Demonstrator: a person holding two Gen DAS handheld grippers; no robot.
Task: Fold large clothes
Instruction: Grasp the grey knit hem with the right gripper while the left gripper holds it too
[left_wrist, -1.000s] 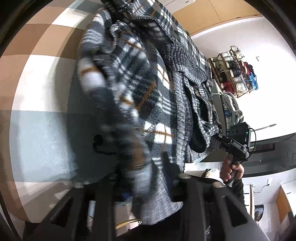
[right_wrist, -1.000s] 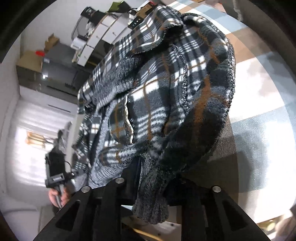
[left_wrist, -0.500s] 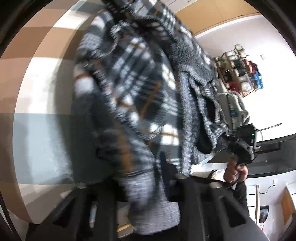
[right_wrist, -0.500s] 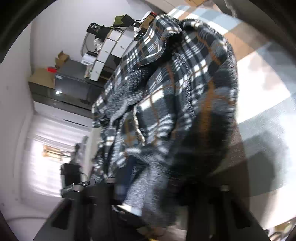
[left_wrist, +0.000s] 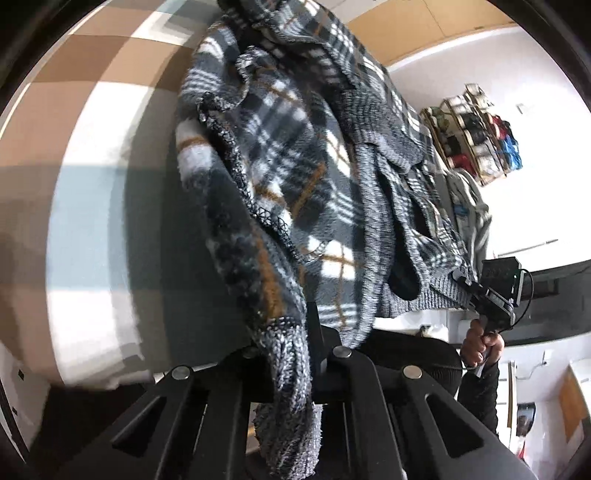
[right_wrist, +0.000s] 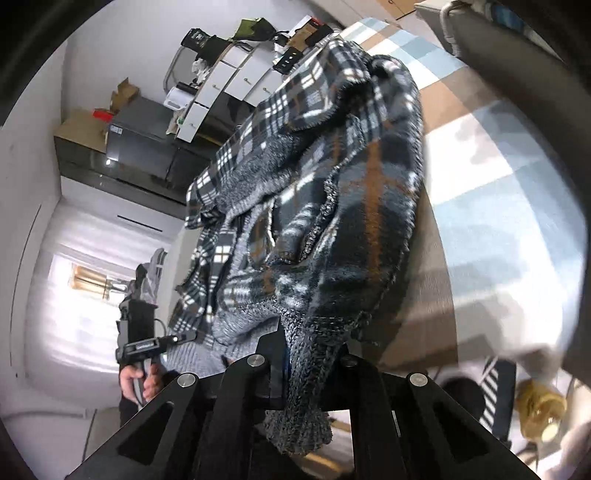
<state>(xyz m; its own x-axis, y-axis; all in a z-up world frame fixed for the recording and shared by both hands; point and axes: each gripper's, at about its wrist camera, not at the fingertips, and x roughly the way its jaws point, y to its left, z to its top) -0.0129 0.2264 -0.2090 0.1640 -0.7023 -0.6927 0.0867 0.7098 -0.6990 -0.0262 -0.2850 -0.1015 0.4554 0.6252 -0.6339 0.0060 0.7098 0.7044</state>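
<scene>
Left wrist view: a dark plaid fleece jacket (left_wrist: 288, 177), grey, white and tan, hangs stretched across the middle of the picture. Its ribbed grey cuff (left_wrist: 291, 398) droops through the left tool (left_wrist: 295, 354), whose jaws are clamped together on the fabric just above the cuff. Behind the jacket lies a surface covered in a cloth of large brown, white and pale blue checks (left_wrist: 85, 184). At the far right, the right tool (left_wrist: 487, 291) grips another ribbed edge of the same jacket, with the right hand (left_wrist: 480, 343) wrapped round its handle. Shelves of coloured items (left_wrist: 476, 140) stand against a white wall.

Right wrist view: the jacket (right_wrist: 332, 192) fills the centre, lifted above the checked cloth (right_wrist: 491, 184). A knitted cuff (right_wrist: 303, 413) hangs down through the right tool (right_wrist: 299, 354), which is closed tight on it. At lower left, the left tool (right_wrist: 184, 338) pinches the jacket's far edge, with the left hand (right_wrist: 142, 380) beneath it. White drawers (right_wrist: 229, 85) and a bright window (right_wrist: 85, 280) sit behind.
</scene>
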